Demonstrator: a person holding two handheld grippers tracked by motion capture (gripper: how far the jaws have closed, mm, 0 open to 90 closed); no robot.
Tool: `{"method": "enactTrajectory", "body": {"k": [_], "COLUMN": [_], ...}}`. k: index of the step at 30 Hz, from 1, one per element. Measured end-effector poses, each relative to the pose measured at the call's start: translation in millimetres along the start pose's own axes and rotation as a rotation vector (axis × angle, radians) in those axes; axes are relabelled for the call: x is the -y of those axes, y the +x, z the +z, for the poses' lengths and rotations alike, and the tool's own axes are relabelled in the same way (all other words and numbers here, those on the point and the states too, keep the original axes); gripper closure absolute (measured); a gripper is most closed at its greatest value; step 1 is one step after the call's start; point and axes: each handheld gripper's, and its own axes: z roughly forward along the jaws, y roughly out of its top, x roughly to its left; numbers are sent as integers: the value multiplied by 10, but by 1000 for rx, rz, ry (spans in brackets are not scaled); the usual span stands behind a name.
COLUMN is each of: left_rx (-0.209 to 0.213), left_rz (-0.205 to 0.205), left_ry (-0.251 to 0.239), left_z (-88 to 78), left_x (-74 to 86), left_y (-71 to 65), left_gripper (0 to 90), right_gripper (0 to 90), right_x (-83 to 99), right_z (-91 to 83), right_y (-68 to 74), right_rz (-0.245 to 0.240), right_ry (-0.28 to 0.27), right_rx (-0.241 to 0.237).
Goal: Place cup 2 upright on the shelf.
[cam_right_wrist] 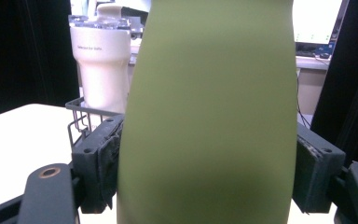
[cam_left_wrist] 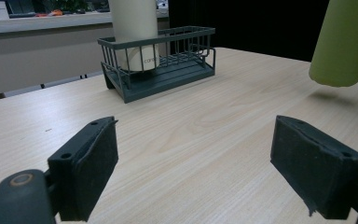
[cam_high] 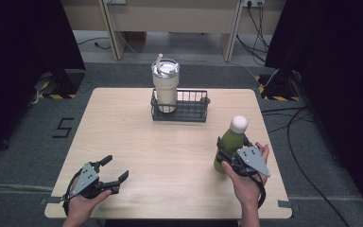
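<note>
The table [cam_high: 137, 142] has a light wooden top with a fine grain and rounded corners, and it stands on a grey carpet floor [cam_high: 33, 156]. Near its far edge, about in the middle, a dark wire basket [cam_high: 189, 111] lies directly on the wood. In the left end of this basket stands a cream tumbler [cam_high: 165, 85] with a clear lid and a straw. The green bottle [cam_high: 230, 142] with a white cap is at the right side of the table; in the left gripper view its bottom seems to be a little above the wood, with a shadow under it.
</note>
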Motion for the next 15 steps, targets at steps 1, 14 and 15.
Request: {"method": "enactTrajectory", "body": {"k": [1,14,15], "left_rx": [-3,-5,-4], "left_rz": [-2,-11,-12], "left_ry": [0,0,0], "left_z": [1,4,5], "left_x": [2,9,9], "left_y": [3,10,10], "left_gripper": [142,142,142], "right_gripper": [244,244,244], "right_x": [-7,-117,-122], "right_z": [10,143,152], "right_y": [7,83,92], "right_rz": [5,11,16], "right_ry": [-1,-26,-28], "right_rx": [1,-15,-13]}}
